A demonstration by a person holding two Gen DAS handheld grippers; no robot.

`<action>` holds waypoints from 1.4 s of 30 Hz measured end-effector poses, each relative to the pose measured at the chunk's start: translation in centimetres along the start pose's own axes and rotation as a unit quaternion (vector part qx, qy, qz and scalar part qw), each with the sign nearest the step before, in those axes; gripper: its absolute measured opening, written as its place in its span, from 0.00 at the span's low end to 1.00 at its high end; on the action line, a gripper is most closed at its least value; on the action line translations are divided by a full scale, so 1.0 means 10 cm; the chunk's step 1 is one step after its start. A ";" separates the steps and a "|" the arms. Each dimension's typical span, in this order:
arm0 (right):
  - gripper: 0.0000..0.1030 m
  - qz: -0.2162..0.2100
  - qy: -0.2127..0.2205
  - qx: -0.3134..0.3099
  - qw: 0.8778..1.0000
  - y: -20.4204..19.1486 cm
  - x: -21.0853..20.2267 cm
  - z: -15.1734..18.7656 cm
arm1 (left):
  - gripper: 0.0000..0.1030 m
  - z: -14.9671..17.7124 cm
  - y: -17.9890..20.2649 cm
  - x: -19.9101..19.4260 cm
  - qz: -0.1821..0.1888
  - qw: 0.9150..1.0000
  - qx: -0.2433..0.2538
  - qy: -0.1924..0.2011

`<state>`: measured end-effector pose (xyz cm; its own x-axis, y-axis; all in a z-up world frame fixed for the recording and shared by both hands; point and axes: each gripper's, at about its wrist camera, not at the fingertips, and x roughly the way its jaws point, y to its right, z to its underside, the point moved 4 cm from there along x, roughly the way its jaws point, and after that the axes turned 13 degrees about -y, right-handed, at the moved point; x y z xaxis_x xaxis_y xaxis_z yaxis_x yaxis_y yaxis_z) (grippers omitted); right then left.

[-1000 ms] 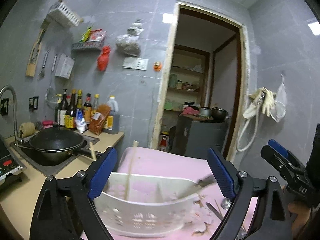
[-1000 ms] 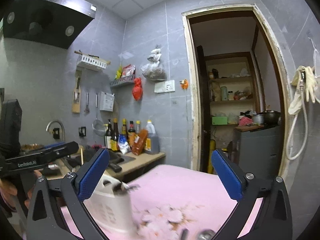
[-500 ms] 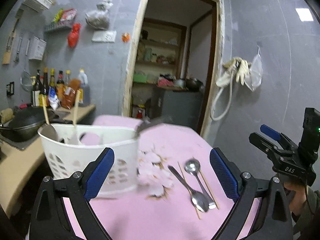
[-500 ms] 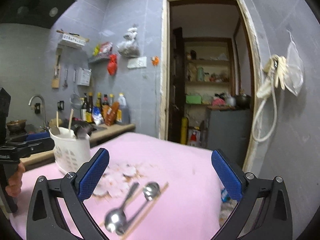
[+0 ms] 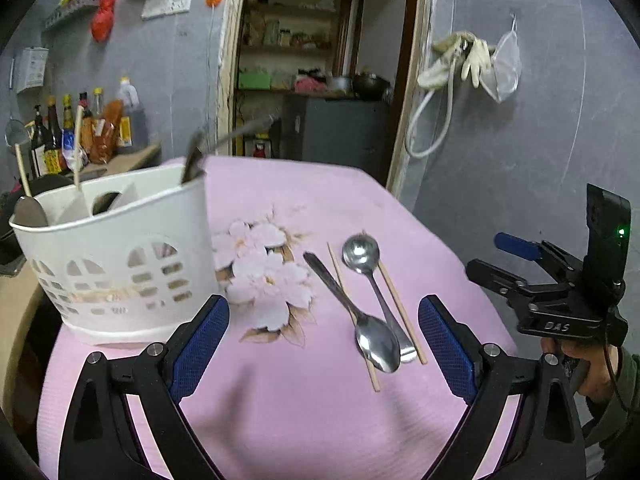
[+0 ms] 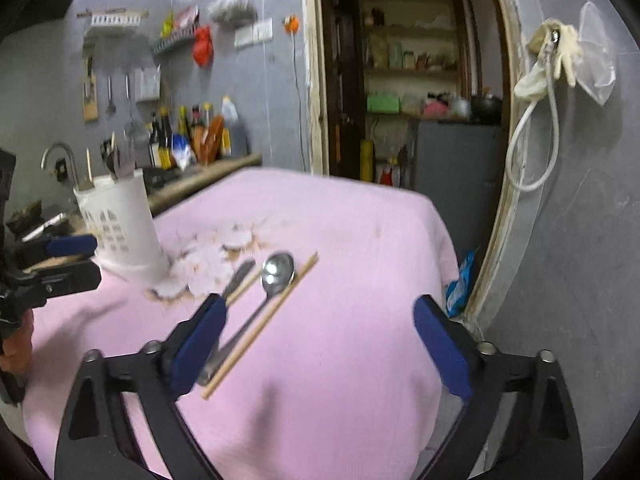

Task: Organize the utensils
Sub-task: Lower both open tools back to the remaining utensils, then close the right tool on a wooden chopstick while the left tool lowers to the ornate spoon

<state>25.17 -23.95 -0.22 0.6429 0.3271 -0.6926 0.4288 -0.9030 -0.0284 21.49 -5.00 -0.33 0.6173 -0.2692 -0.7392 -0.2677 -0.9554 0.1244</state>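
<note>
Two spoons and two chopsticks lie lengthwise ahead on the pink table, nearest my right gripper, its empty jaws wide but just closing; my left gripper gapes empty beside the basket

The right gripper hangs over a pink tablecloth, its jaws wide but just closing a little, nothing between them; a spoon and a chopstick lie just beside its left finger; a white basket of utensils stands further left; the left gripper shows at the edge.
</note>
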 end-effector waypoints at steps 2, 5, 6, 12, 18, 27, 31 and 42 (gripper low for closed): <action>0.75 -0.006 -0.021 -0.004 1.000 -0.03 0.10 0.04 | 0.84 0.00 0.01 0.06 0.003 1.000 0.002 -0.017; 0.60 -0.015 -0.049 -0.017 0.999 -0.08 0.24 0.09 | 0.70 0.01 0.01 0.16 0.008 0.999 0.005 -0.043; 0.56 -0.018 -0.057 -0.019 0.998 -0.09 0.28 0.09 | 0.64 0.01 0.01 0.19 0.010 0.999 0.006 -0.052; 0.42 -0.032 -0.099 -0.021 0.994 -0.09 0.47 0.07 | 0.35 0.05 0.01 0.49 0.034 0.992 -0.007 -0.123; 0.35 -0.056 -0.122 -0.002 0.991 -0.03 0.60 -0.01 | 0.31 0.04 -0.01 0.65 0.065 0.985 -0.030 -0.154; 0.34 -0.078 -0.143 0.003 0.987 -0.07 0.73 -0.15 | 0.27 0.00 -0.03 0.79 0.096 0.975 -0.050 -0.192; 0.34 -0.064 -0.156 -0.022 0.985 -0.19 0.82 -0.20 | 0.20 -0.03 -0.07 0.77 0.109 0.973 -0.061 -0.192; 0.30 -0.009 -0.185 -0.086 0.979 -0.31 0.95 -0.21 | 0.07 -0.07 -0.17 0.80 0.151 0.964 -0.102 -0.192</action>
<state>31.30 -17.49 -5.23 0.3739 0.1900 -0.9078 0.5586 -0.8275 0.0569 27.42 -5.62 -5.98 0.2040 -0.5114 -0.8347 -0.2164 -0.8552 0.4710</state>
